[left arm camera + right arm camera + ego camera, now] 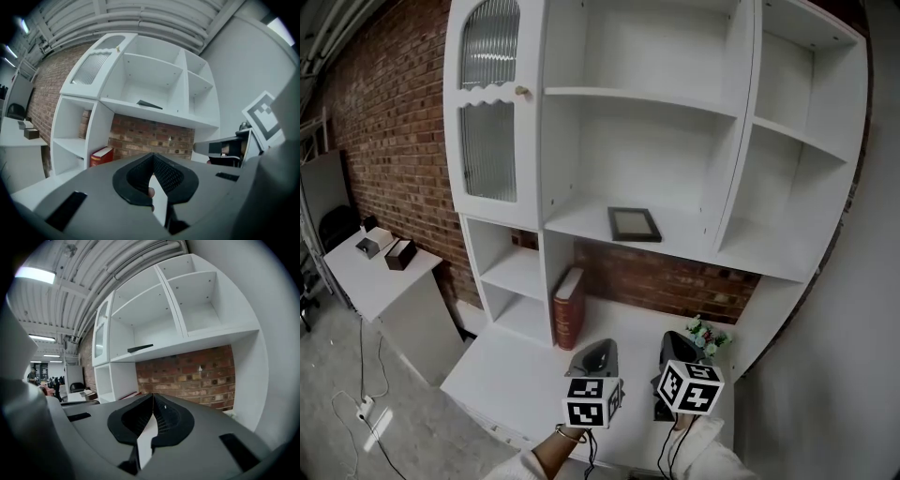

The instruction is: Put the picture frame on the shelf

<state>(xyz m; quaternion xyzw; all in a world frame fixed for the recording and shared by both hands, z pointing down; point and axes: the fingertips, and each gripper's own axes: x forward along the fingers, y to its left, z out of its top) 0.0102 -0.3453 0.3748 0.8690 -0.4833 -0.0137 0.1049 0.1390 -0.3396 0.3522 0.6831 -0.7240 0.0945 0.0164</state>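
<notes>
A dark picture frame (pixel 635 224) lies flat on the middle shelf of the white shelf unit (pixel 675 103), face up. The left gripper view shows its edge (pixel 150 104) and so does the right gripper view (pixel 140 348). Both grippers hang low over the white counter, well below and in front of the frame. My left gripper (pixel 600 356) is shut and holds nothing; its jaws meet at the tip (pixel 152 154). My right gripper (pixel 680 345) is beside it, also shut and empty (pixel 153 395).
A red book (pixel 569 307) leans in the nook under the shelf. A small flower plant (pixel 708 335) stands right of the grippers. The cabinet has a ribbed glass door (pixel 490 103) at upper left. A side table (pixel 384 272) carries small boxes; cables (pixel 366 408) lie on the floor.
</notes>
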